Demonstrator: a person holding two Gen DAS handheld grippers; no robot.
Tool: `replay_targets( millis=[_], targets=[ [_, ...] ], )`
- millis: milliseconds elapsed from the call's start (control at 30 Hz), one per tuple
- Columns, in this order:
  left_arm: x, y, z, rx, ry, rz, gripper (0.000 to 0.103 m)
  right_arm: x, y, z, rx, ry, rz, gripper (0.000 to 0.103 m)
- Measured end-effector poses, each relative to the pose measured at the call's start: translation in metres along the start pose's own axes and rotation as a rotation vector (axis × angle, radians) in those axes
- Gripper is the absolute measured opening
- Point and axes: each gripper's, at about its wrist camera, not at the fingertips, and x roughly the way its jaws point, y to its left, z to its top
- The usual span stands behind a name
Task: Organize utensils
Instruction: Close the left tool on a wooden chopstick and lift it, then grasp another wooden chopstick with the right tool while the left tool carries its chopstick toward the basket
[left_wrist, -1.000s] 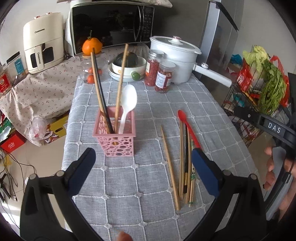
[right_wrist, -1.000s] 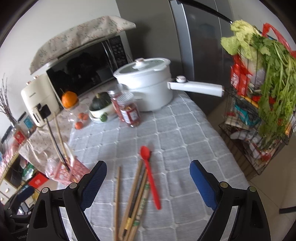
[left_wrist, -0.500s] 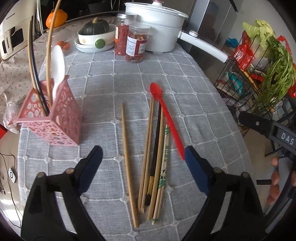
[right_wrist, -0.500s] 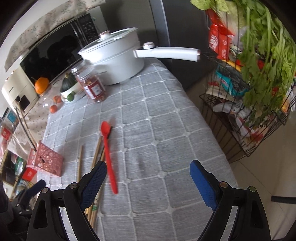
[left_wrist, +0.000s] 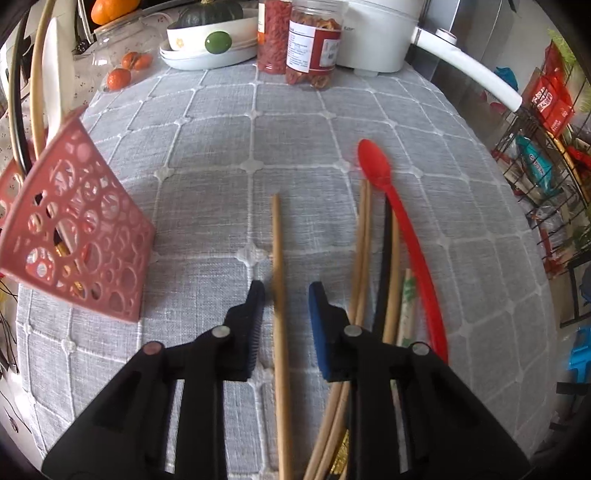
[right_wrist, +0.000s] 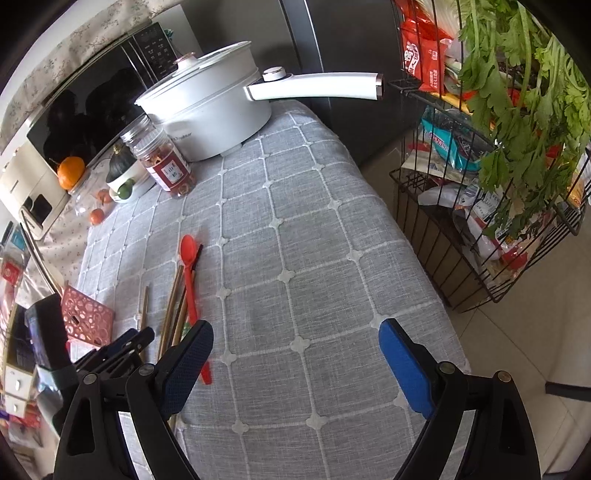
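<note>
A single wooden chopstick lies on the grey tablecloth. My left gripper is low over it, fingers straddling it with a narrow gap on each side, still open. To its right lie several chopsticks and a red spoon. A pink perforated holder at left holds chopsticks and a white spoon. My right gripper is wide open and empty above the cloth's right part; the red spoon and the holder show at its left.
A white pot with a long handle, two jars, a bowl with a squash and small oranges stand at the table's back. A wire rack with greens stands off the right edge.
My left gripper has dropped down onto the single chopstick and narrowed its jaws around it. My right gripper has shifted slightly, still wide open.
</note>
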Motion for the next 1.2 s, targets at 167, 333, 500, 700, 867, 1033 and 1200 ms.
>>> replay_targets(
  millis=[167,333,500,700,867,1033,1200],
  targets=[
    [0.001,-0.006,0.002,0.039,0.012,0.008,0.011,0.004,0.004,0.0,-0.01,0.009,-0.003,0.092],
    [-0.007,-0.006,0.002,0.063,0.022,-0.031,0.007,0.009,0.01,-0.001,-0.022,0.022,-0.013,0.092],
    [-0.043,-0.006,0.0,0.103,-0.03,-0.085,0.007,0.016,0.021,-0.001,-0.035,0.034,-0.016,0.092],
    [-0.089,0.013,-0.002,0.113,-0.099,-0.148,0.007,0.03,0.042,-0.001,-0.034,0.063,0.003,0.092],
    [-0.115,0.029,-0.006,0.114,-0.133,-0.192,0.007,0.039,0.066,-0.002,-0.064,0.072,0.007,0.092],
    [-0.134,0.038,-0.011,0.143,-0.173,-0.21,0.007,0.048,0.093,0.003,-0.081,0.078,0.118,0.091],
    [-0.148,0.054,-0.014,0.138,-0.197,-0.238,0.007,0.067,0.128,0.007,-0.131,0.106,0.197,0.058]
  ],
)
